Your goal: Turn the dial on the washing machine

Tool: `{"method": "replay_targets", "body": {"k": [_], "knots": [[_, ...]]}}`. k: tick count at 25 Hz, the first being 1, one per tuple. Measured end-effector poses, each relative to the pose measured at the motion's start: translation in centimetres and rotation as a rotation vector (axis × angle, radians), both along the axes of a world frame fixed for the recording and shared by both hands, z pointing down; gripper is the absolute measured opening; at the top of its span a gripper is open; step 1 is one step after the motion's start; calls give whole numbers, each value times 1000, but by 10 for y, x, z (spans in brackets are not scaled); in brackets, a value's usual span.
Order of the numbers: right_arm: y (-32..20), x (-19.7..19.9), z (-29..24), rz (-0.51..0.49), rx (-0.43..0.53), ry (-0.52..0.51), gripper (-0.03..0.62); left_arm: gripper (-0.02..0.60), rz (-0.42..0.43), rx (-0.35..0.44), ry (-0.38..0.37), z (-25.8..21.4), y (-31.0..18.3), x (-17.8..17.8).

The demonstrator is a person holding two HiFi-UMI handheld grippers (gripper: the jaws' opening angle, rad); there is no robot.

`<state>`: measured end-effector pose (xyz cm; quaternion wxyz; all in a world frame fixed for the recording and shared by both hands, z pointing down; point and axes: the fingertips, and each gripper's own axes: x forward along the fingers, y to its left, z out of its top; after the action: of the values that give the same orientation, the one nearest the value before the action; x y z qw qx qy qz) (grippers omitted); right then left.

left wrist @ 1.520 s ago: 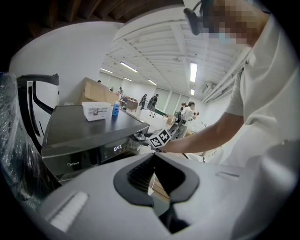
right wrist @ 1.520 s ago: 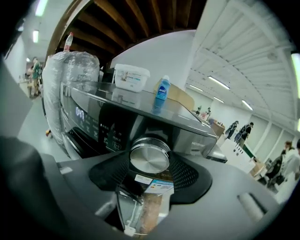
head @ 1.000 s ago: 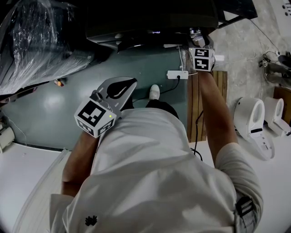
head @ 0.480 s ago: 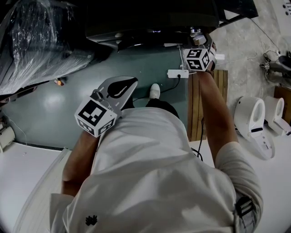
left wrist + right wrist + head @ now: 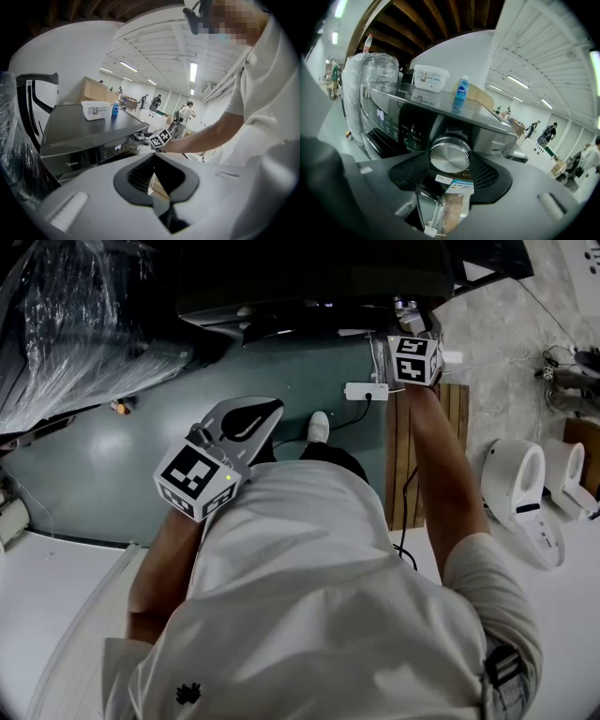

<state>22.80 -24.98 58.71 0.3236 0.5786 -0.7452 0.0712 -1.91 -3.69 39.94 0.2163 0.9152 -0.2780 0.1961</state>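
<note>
One-handed: clamps right gripper (image 5: 450, 164) across rigid, probably slick metal dial (image 5: 450, 153) at rim; holds left gripper (image 5: 272, 411) closed, empty, mid-left in head view.

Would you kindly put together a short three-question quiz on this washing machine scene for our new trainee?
1. True or false: the right gripper is clamped on the round silver metal dial of the dark grey washing machine.
2. What stands on the machine's top beside the white plastic tub? A) a small blue bottle B) a red mug C) a folded towel
3. Fill in: the left gripper, jaws together, holds ____.
Key: 1 true; 2 A; 3 nothing.
</note>
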Motion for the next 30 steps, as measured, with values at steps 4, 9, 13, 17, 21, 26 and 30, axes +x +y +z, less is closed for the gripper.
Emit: {"method": "replay_targets", "body": {"k": [4, 9, 13, 17, 21, 26, 30], "knots": [[-2, 2, -11, 52, -21, -155, 270, 57, 5, 1, 2, 0, -2, 2], [-3, 3, -11, 65, -25, -200, 270, 56, 6, -1, 0, 0, -2, 2], [-1, 1, -10, 34, -26, -168, 270, 56, 8, 0, -2, -1, -2, 2], [5, 0, -11, -13, -19, -99, 272, 56, 8, 0, -3, -1, -2, 1], [7, -2, -8, -69, 23, 43, 273, 57, 12, 1, -1, -1, -3, 2], [4, -7, -6, -132, 56, 216, 273, 56, 15, 5, 0, -2, -1, 3], [1, -6, -3, -87, 48, 211, 270, 57, 5, 0, 0, -1, 1, 0]]}}
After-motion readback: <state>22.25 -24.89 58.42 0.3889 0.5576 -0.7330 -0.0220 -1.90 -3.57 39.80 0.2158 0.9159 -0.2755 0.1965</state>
